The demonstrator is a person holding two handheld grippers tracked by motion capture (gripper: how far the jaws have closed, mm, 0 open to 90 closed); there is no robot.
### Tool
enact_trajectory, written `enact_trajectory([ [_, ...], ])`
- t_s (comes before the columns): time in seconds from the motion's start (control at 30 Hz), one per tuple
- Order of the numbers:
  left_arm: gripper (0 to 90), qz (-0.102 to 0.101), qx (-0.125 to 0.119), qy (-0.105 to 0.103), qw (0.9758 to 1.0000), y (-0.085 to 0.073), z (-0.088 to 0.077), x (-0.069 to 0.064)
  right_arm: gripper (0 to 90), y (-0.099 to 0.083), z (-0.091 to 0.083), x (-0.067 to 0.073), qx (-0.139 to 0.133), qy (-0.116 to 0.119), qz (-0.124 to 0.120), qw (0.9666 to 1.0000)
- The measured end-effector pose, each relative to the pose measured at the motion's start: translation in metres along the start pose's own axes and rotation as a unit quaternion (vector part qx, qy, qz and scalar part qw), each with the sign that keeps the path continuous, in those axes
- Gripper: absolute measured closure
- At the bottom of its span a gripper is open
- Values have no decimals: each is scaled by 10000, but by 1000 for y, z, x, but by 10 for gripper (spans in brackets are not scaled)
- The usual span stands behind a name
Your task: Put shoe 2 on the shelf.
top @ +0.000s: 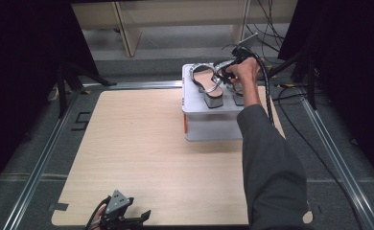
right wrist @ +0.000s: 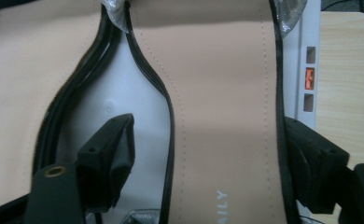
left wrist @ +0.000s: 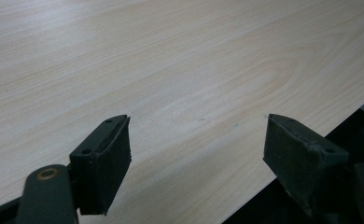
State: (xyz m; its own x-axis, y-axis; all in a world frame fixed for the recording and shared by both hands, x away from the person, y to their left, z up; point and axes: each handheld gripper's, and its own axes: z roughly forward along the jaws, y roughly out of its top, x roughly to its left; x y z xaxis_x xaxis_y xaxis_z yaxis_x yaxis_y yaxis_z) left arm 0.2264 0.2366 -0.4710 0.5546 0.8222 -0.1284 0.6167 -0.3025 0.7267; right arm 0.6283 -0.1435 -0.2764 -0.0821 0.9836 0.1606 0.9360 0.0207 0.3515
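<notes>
- The right gripper sits at about one o'clock on the table, over the two sandals on the grey box.
- In the right gripper view its jaws stand wide apart, one on each side of a sandal: the left finger hangs over the grey box top in the gap between the two shoes, and the right finger lies just outside the sandal's black edge.
- Neither pad visibly presses on the sole (a sliver of grey shows beside the left one), so the shoe lies between the jaws without being clamped.
- The second sandal lies just beside the first, at nine o'clock in that view; from the high view it is the left sandal of the pair, heels toward the person.
- The left gripper rests at about seven o'clock, at the table's near edge, well apart from the box.
- Its fingers are spread wide over bare wood, holding nothing.
</notes>
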Motion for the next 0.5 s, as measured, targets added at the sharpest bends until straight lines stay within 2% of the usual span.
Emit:
enact_trajectory([
  [0.03,223,0,3,4,10000,0,0,0,284,1,-3,-4,9,91,139,9999],
  [0.07,223,-6,4,8,10000,0,0,0,284,1,-3,-4,9,91,139,9999],
  [0.13,224,10,9,-3,10000,0,0,0,294,2,-11,-8,-234,128,121,9996],
  [0.17,224,9,15,-7,10000,0,0,0,292,4,-21,-8,-322,237,254,9989],
  [0.2,224,6,21,-11,10000,0,0,0,292,4,-21,-8,-322,237,254,9989],
  [0.27,224,4,8,-4,10000,0,0,-1,291,6,-31,-10,-549,489,168,9972],
  [0.3,224,94,1,38,9999,0,0,1,285,8,-44,-11,-646,538,28,9965],
  [0.33,224,206,5,29,9998,1,0,3,285,8,-44,-11,-646,538,28,9965],
  [0.37,223,231,-15,34,9997,1,0,3,286,8,-51,-13,-738,595,-29,9955],
  [0.4,224,20,-7,-7,10000,0,0,0,286,8,-58,-15,-819,617,-4,9947],
  [0.43,224,4,21,11,10000,0,0,0,284,7,-64,-19,-896,575,-118,9942],
  [0.5,223,61,9,2,10000,-1,0,0,277,5,-74,-29,-941,602,-156,9936],
])
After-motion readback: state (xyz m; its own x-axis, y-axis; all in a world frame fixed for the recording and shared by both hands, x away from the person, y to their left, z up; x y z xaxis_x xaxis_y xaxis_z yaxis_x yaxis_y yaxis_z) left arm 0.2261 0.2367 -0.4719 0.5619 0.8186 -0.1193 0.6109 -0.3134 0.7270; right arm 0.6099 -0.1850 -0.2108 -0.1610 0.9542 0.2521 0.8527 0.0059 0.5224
